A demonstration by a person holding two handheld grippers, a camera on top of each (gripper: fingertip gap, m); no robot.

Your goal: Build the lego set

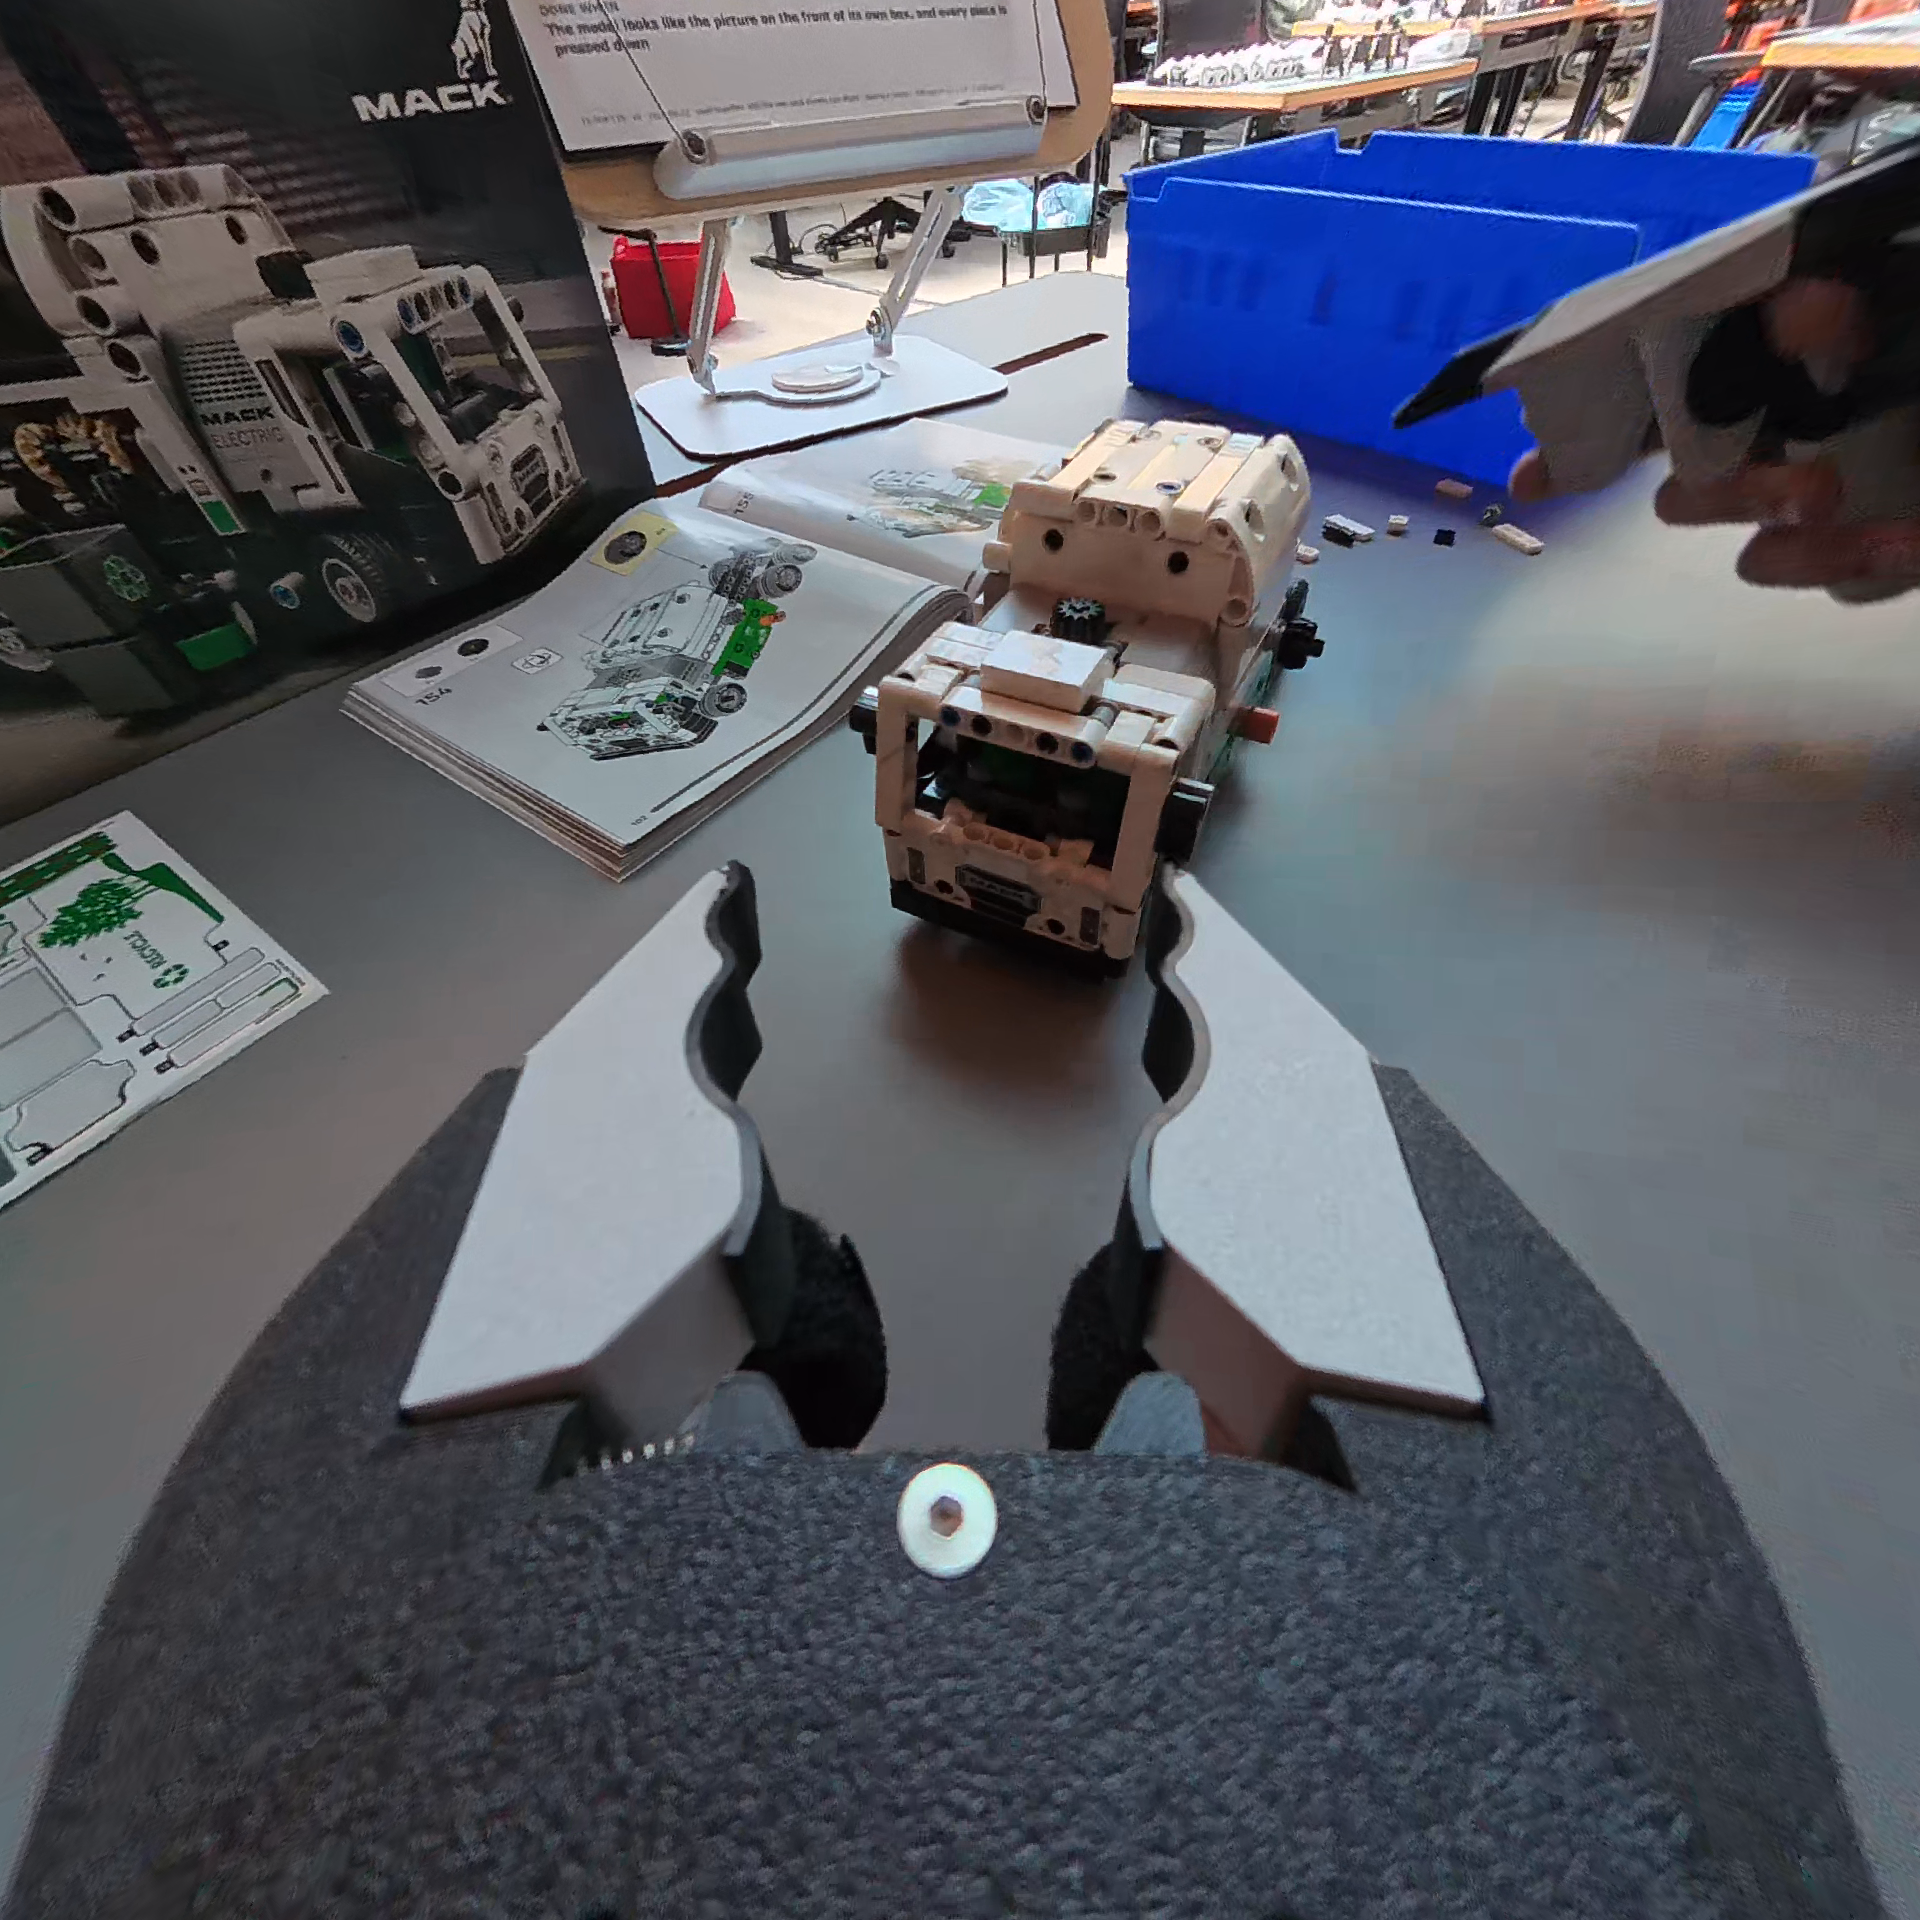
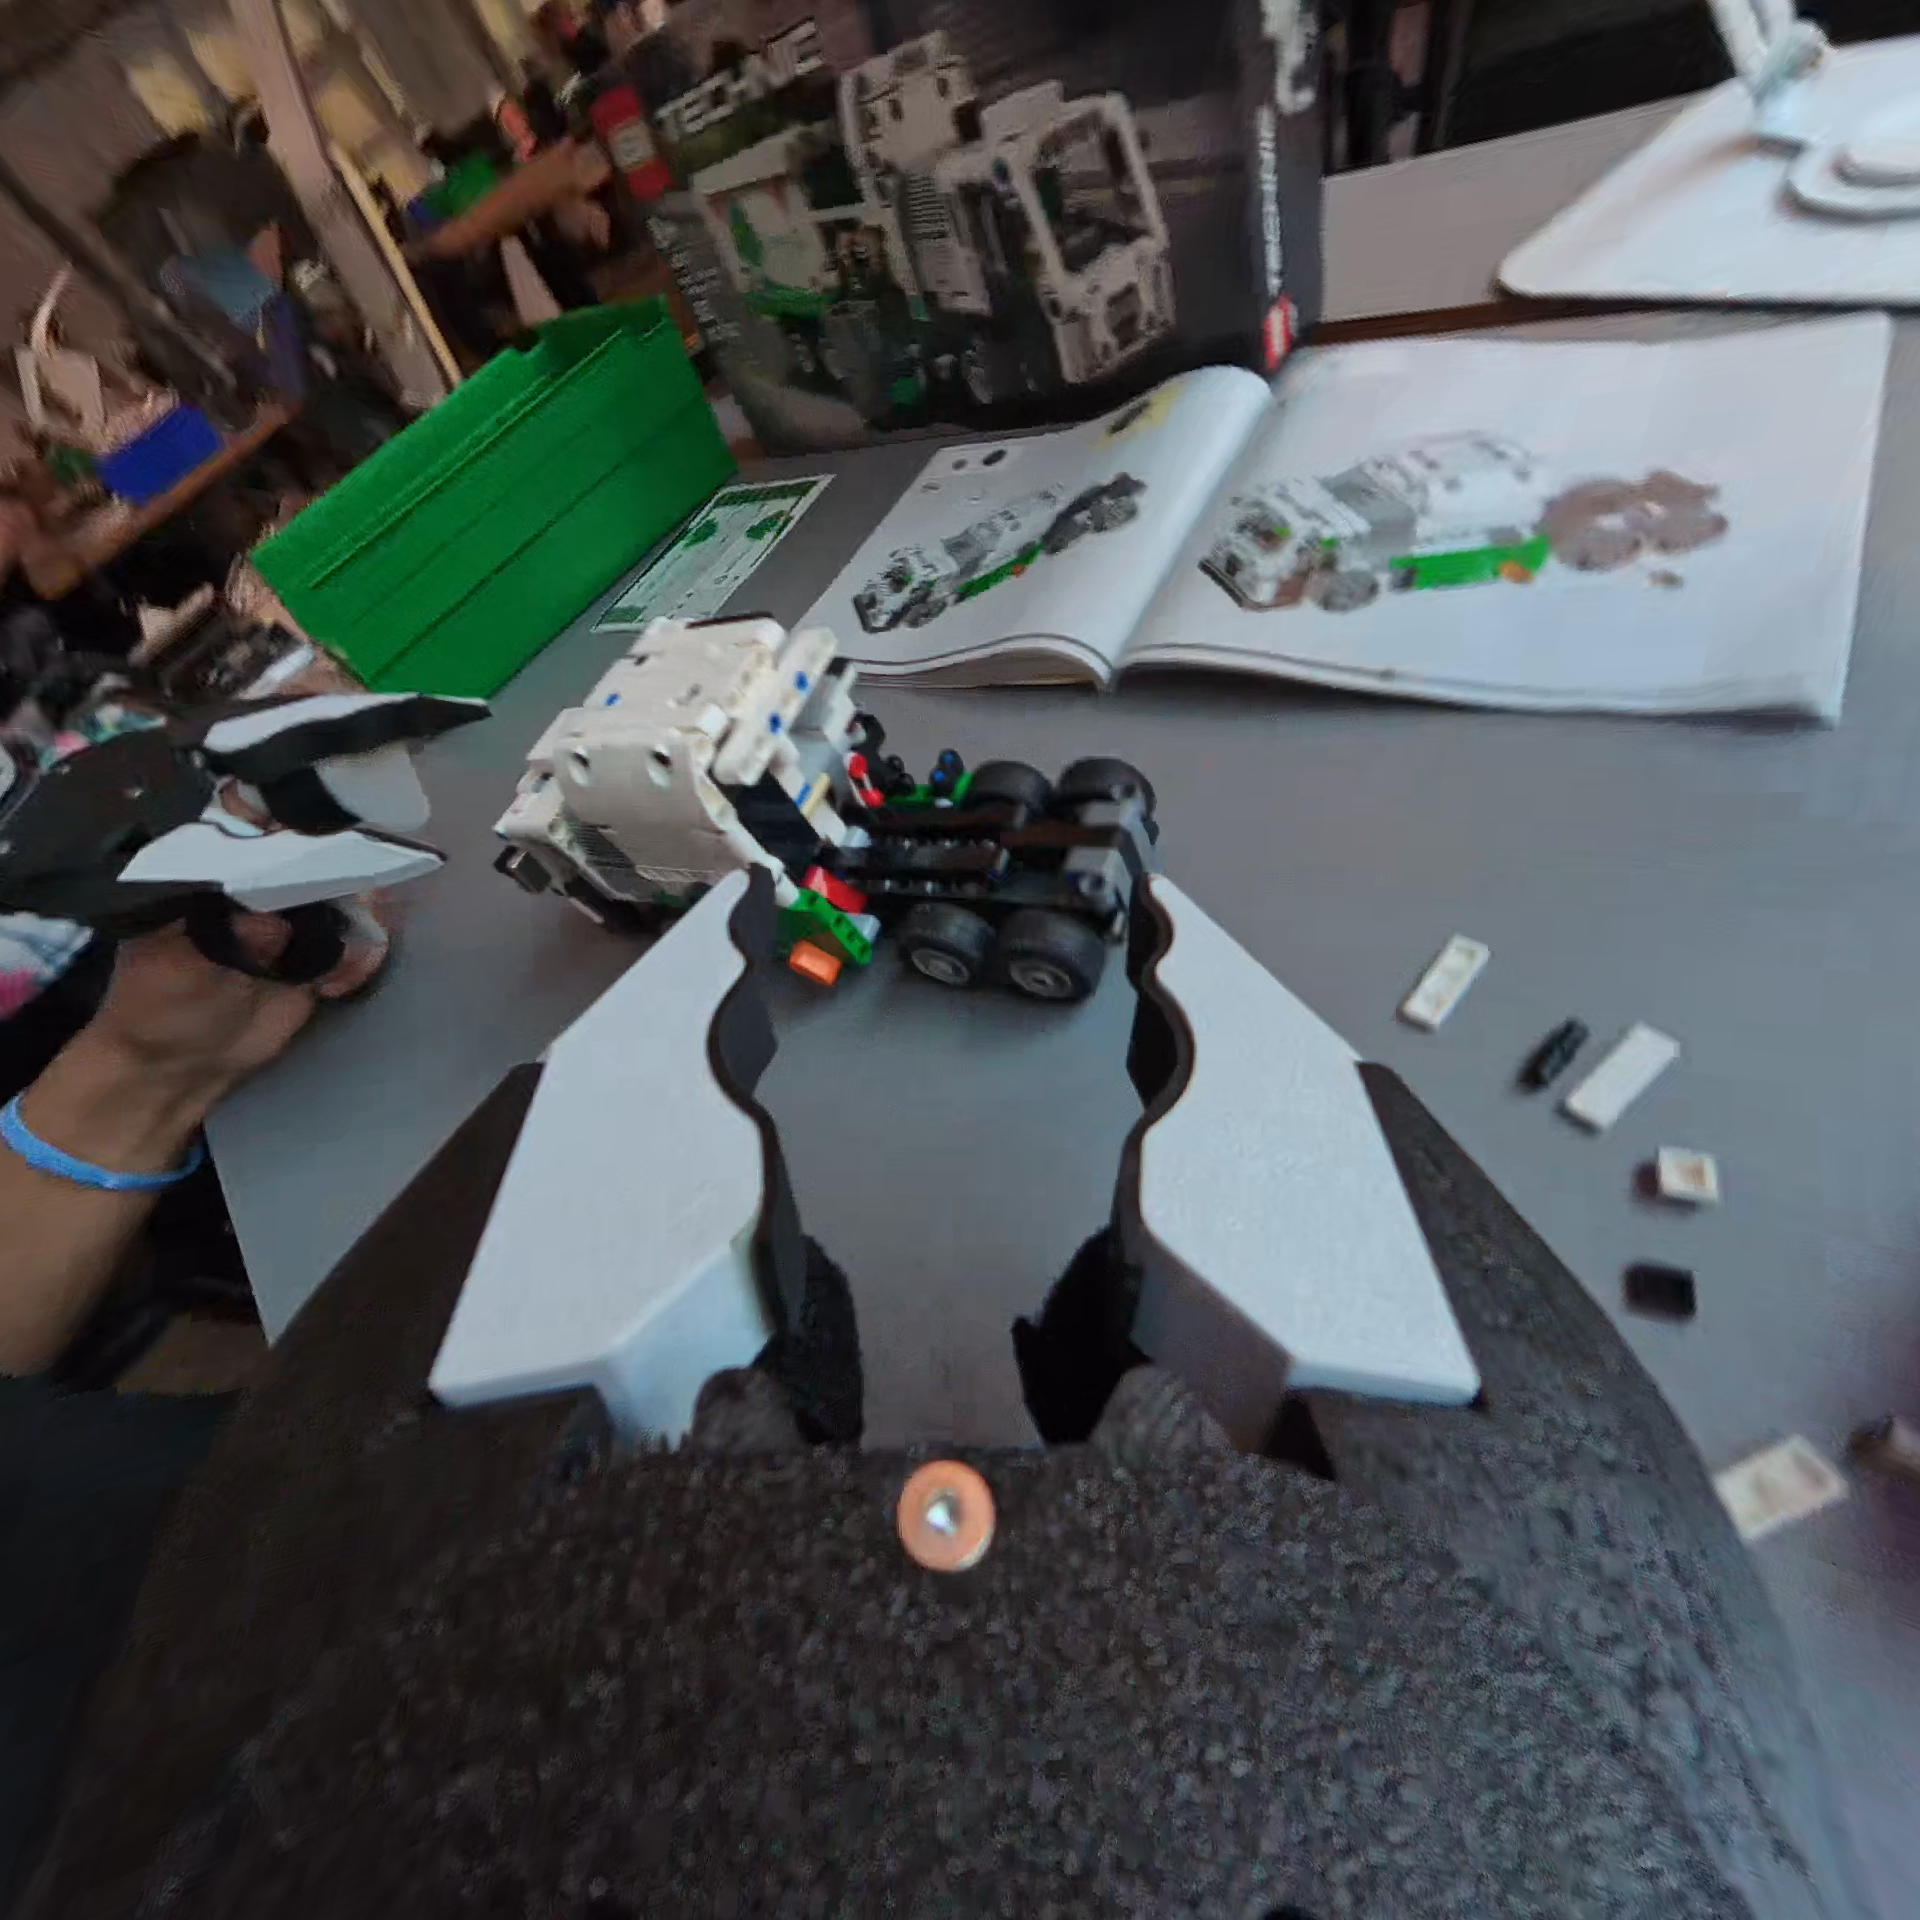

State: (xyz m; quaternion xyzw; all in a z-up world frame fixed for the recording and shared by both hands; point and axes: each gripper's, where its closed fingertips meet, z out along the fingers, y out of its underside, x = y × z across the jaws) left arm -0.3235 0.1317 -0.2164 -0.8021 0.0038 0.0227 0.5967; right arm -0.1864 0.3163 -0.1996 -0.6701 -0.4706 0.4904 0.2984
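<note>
Both my grippers empty, jaws wide, over the tabletop [image 1: 1558, 935].

My left gripper [image 1: 951, 914] faces the truck [image 1: 1081, 707] cab-on, long axis running away; my right gripper [image 2: 940, 914] sees its side, rear wheels nearest, booklet [image 2: 1351, 540] beyond.

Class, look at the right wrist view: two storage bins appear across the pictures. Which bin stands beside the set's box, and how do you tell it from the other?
The green bin, left of the box; the blue bin stands apart.
</note>
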